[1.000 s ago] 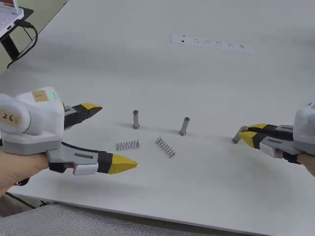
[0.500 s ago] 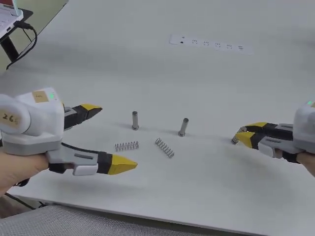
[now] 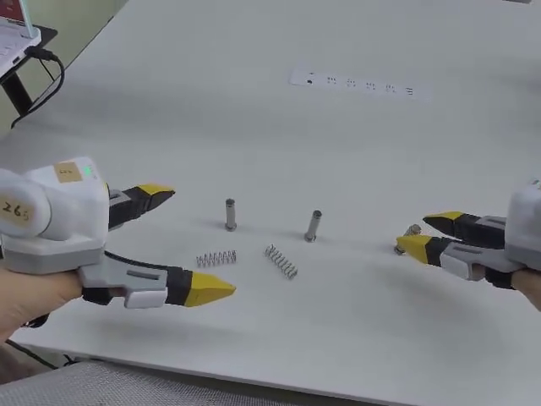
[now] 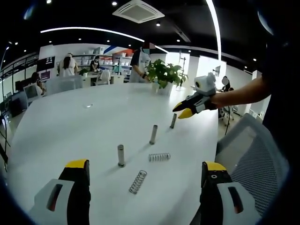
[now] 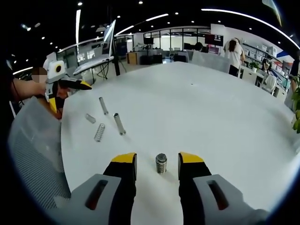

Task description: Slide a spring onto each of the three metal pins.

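At the table's (image 3: 254,101) right end, letting go of the first spring (image 5: 161,160), seated on its pin (image 5: 161,169), right gripper (image 3: 412,233) narrowly parted; holding left gripper (image 3: 199,240) wide, empty, near two loose springs (image 3: 215,258).

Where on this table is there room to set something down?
Widest free patch: the bare tabletop between the power strip and the row of pins. Another lies between the loose springs and the near table edge. Crowded: the middle band, where pins and springs sit between the left gripper and right gripper.
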### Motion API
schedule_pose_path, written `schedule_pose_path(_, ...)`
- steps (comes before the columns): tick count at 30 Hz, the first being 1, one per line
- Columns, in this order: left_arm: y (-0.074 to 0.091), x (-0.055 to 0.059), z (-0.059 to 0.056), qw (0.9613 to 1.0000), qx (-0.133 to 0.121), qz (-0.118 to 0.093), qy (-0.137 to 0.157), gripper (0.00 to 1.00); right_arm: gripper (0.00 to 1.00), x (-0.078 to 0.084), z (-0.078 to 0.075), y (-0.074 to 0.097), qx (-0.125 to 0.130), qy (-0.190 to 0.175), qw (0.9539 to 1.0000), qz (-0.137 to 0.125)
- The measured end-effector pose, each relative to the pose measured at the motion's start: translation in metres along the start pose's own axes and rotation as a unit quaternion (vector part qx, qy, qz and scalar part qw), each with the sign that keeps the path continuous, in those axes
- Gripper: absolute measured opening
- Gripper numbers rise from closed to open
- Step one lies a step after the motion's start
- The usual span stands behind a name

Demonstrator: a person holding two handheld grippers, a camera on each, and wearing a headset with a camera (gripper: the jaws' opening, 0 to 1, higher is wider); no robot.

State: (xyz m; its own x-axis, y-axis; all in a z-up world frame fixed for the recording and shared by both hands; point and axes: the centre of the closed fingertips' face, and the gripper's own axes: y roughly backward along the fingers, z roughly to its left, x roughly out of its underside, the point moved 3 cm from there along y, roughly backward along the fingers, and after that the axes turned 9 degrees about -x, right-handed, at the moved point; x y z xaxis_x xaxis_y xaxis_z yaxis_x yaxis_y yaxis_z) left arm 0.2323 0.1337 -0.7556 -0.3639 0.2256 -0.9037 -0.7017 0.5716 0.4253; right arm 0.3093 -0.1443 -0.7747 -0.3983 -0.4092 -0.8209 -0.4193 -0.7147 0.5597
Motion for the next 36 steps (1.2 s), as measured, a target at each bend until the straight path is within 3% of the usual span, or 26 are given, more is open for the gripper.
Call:
schedule_pose_path(6,0.001,-0.001,0.002,1.0,-0.001,-0.001,0.0,0.97,0.38,-0.005,0.002,0.005,0.001,-0.003,1.0,-0.009)
schedule_pose_path(13,0.002,0.0,0.003,1.0,-0.002,0.002,-0.001,0.97,0.5,-0.018,0.009,0.01,0.004,0.0,0.9996,-0.026)
schedule_pose_path(25,0.004,-0.005,0.005,1.0,-0.002,0.0,-0.004,0.97,0.51,-0.035,0.033,0.01,-0.02,0.008,0.9987,-0.046)
schedule_pose_path(36,0.007,-0.008,0.007,1.0,-0.004,0.002,-0.008,0.97,0.48,-0.048,0.06,0.002,-0.047,0.024,0.9975,-0.046)
